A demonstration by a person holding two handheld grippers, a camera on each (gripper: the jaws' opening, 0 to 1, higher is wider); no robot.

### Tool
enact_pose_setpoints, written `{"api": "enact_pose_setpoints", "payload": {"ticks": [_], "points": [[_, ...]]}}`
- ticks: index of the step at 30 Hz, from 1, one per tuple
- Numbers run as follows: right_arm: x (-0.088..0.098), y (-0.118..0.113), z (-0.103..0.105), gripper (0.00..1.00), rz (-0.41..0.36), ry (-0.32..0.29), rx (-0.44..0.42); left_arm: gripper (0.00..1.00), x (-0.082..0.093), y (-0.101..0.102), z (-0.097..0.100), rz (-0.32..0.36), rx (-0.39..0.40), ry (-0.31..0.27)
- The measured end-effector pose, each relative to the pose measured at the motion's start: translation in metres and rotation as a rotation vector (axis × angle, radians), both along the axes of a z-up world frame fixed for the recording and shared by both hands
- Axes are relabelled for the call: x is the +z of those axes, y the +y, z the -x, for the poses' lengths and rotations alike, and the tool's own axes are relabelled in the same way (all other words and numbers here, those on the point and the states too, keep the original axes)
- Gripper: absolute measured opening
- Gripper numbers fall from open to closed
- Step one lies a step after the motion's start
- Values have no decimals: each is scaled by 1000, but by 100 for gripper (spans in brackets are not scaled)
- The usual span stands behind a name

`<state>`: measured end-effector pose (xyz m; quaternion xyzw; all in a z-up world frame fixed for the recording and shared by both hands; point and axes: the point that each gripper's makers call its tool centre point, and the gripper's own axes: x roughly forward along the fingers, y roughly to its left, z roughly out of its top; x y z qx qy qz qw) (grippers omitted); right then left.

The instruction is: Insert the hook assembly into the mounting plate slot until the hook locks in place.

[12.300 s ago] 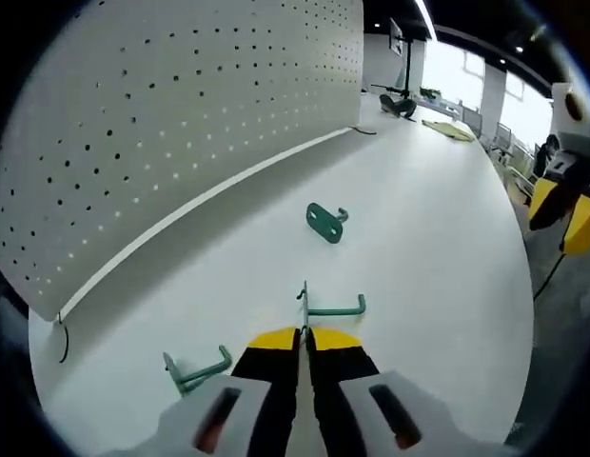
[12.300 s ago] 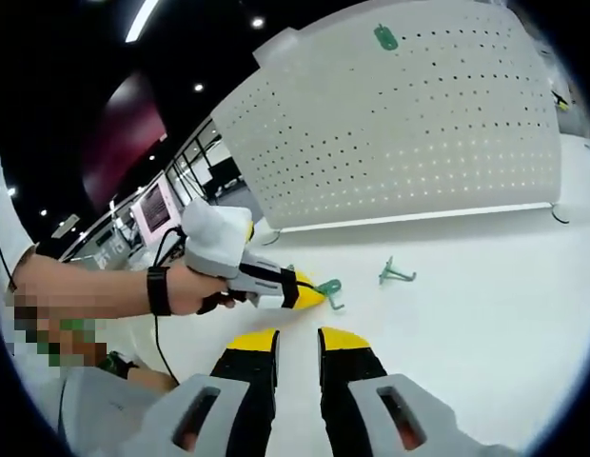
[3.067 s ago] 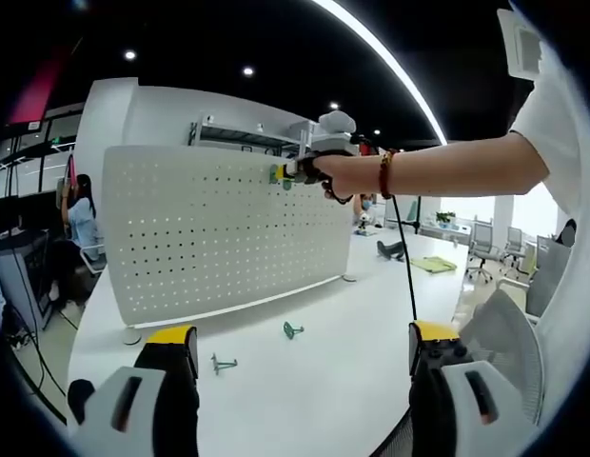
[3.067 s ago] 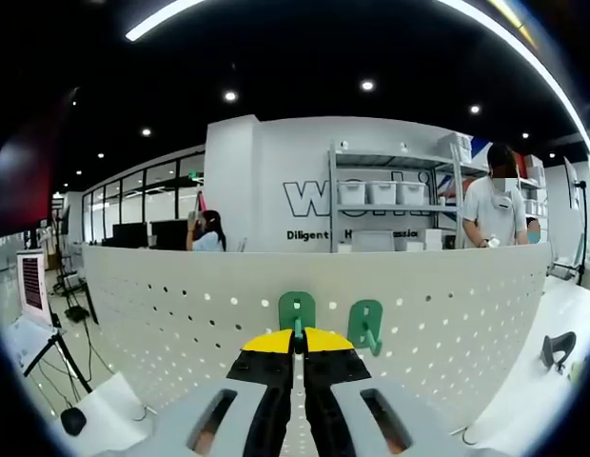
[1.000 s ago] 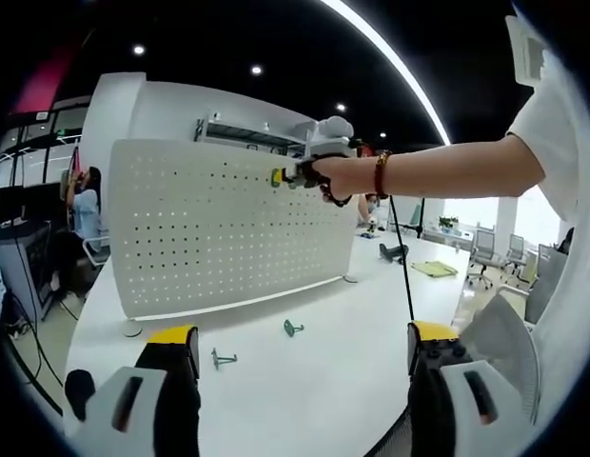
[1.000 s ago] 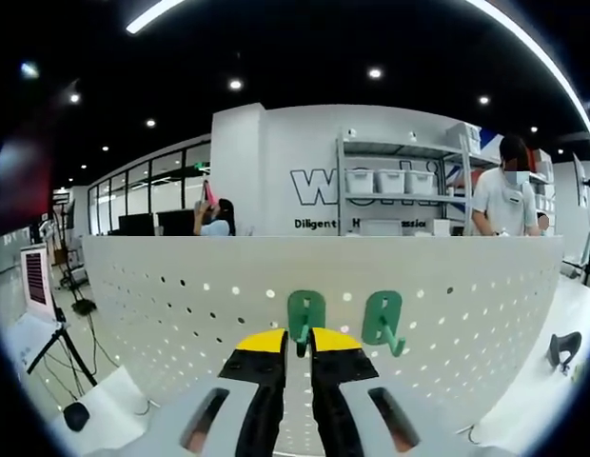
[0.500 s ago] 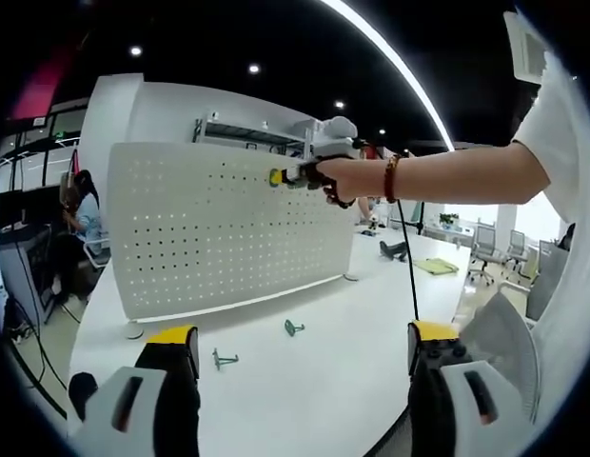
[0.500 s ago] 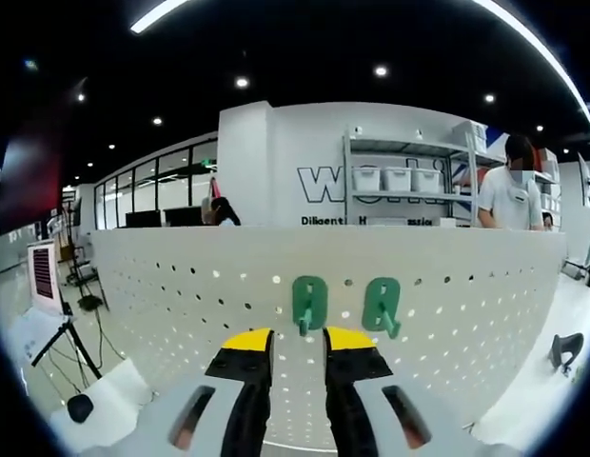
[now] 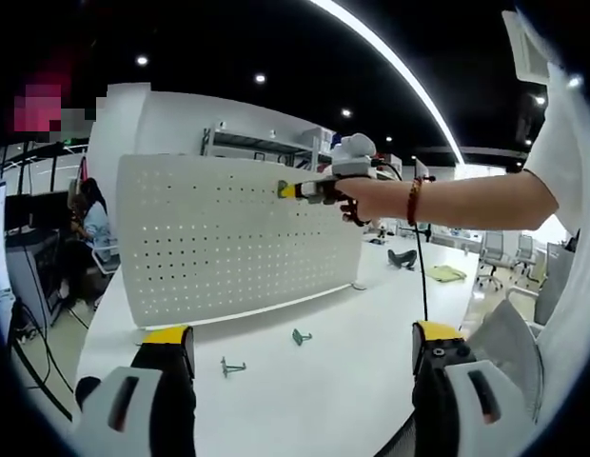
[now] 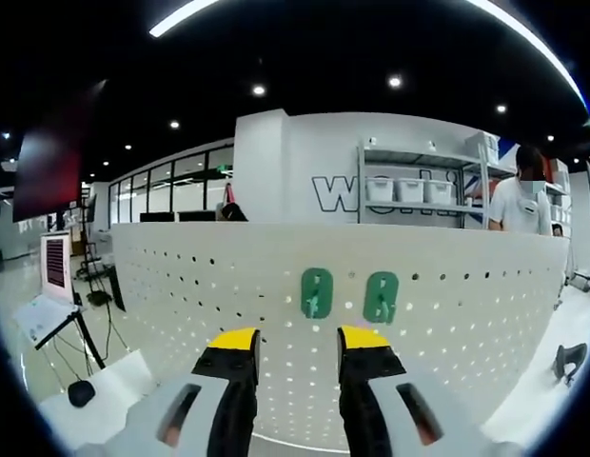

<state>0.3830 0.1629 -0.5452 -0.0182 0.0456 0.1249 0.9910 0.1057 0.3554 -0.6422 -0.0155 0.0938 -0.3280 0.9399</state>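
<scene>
A white pegboard [image 10: 447,314] stands upright on the white table [image 9: 352,381]. Two green hook plates hang side by side near its top edge, the left hook [image 10: 316,292] and the right hook [image 10: 381,296]. My right gripper [image 10: 300,340] is open just in front of the board, below the left hook and not touching it. In the left gripper view, a person's hand holds that right gripper [image 9: 309,189] against the board's upper edge. My left gripper [image 9: 302,331] is wide open with nothing in it. Two more green hooks [image 9: 300,336] [image 9: 231,366] lie on the table.
A person in white [image 10: 523,205] stands by shelves with bins behind the board. A black object [image 10: 569,362] sits on the table at the right. A tripod [image 10: 71,333] stands to the left. The person's arm [image 9: 466,200] spans the left gripper view, with office chairs [image 9: 495,257] beyond.
My right gripper has gone from shut on the left hook to open and drawn back slightly; the hook stays on the board. My left gripper stays wide open.
</scene>
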Motion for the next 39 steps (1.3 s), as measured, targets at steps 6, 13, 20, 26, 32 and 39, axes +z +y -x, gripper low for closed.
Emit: {"api": "enact_pose_setpoints", "payload": {"ticks": [6, 13, 20, 26, 32, 39], "points": [[-8, -7, 12, 33, -17, 8, 2, 97, -4, -5, 5, -3, -5, 13], [-15, -16, 25, 32, -36, 5, -4, 96, -5, -11, 6, -12, -7, 21], [-27, -19, 38, 32, -75, 27, 11, 96, -5, -20, 7, -25, -20, 21], [-36, -18, 49, 32, -73, 40, 30, 95, -6, -24, 7, -21, -18, 26], [-46, -20, 60, 32, -86, 60, 38, 94, -9, -30, 11, -23, -31, 35], [-56, -25, 72, 31, -97, 75, 39, 93, -11, -35, 11, -30, -53, 43]]}}
